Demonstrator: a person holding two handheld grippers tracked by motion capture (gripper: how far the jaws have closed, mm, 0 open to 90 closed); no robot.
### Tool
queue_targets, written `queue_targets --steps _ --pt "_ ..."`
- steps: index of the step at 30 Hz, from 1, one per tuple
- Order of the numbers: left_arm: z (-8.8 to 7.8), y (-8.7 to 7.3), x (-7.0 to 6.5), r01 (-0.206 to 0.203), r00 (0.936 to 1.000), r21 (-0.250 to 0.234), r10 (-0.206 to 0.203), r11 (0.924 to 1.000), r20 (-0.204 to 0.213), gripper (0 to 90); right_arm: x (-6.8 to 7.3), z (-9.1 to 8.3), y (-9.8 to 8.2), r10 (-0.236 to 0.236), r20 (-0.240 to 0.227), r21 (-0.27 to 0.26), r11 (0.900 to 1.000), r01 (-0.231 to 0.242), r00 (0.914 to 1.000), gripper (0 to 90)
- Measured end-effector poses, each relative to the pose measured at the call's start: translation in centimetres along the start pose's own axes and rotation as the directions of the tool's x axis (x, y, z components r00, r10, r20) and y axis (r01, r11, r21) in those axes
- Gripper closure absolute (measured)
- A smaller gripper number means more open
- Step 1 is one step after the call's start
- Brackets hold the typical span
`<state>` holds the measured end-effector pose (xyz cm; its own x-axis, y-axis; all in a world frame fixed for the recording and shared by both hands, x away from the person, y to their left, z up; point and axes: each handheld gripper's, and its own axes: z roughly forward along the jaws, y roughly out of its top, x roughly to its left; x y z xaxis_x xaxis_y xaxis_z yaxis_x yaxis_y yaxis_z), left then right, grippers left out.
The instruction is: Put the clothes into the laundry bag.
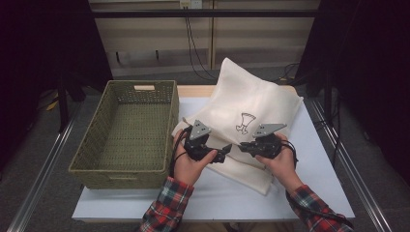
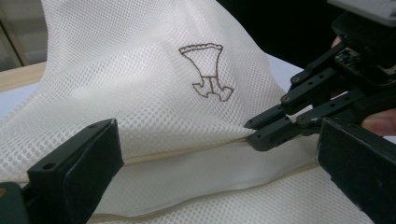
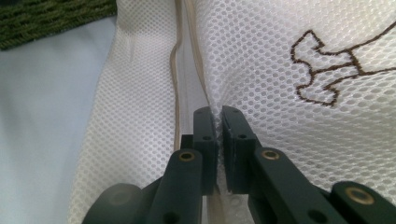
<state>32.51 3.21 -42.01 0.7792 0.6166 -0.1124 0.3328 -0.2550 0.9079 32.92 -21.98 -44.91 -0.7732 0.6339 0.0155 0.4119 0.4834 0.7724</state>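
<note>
Your right gripper (image 3: 218,116) is pinched tight on the beige-trimmed edge of the white mesh laundry bag (image 1: 251,104), which lies across the pale table (image 1: 309,159) just right of the green woven basket (image 1: 128,133), its upper part propped up and its embroidered brown emblem (image 1: 245,122) facing you. Your left gripper (image 2: 219,158) has its jaws spread wide, aimed at the same opening seam of the bag with nothing between the pads, and the two grippers sit close together, tip to tip, near the bag's front edge
</note>
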Motion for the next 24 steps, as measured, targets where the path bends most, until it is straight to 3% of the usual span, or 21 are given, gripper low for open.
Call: queue_targets --steps 7,20,24 --pt "0.0 -0.2 0.0 0.005 0.9999 0.002 -0.005 1.0000 0.009 0.2 0.1 0.3 -0.2 -0.011 -0.005 0.011 1.000 0.011 0.9999 85.6" --pt "-0.6 -0.4 0.2 0.016 0.9998 -0.015 -0.016 0.9998 0.008 0.1 0.0 0.6 -1.1 0.031 -0.004 -0.002 1.000 -0.031 0.9995 85.7" --pt "-0.7 -0.4 0.3 0.021 0.9998 -0.010 -0.021 0.9997 0.003 0.2 0.0 1.0 -1.4 0.020 -0.011 0.014 1.000 -0.020 0.9997 85.8"
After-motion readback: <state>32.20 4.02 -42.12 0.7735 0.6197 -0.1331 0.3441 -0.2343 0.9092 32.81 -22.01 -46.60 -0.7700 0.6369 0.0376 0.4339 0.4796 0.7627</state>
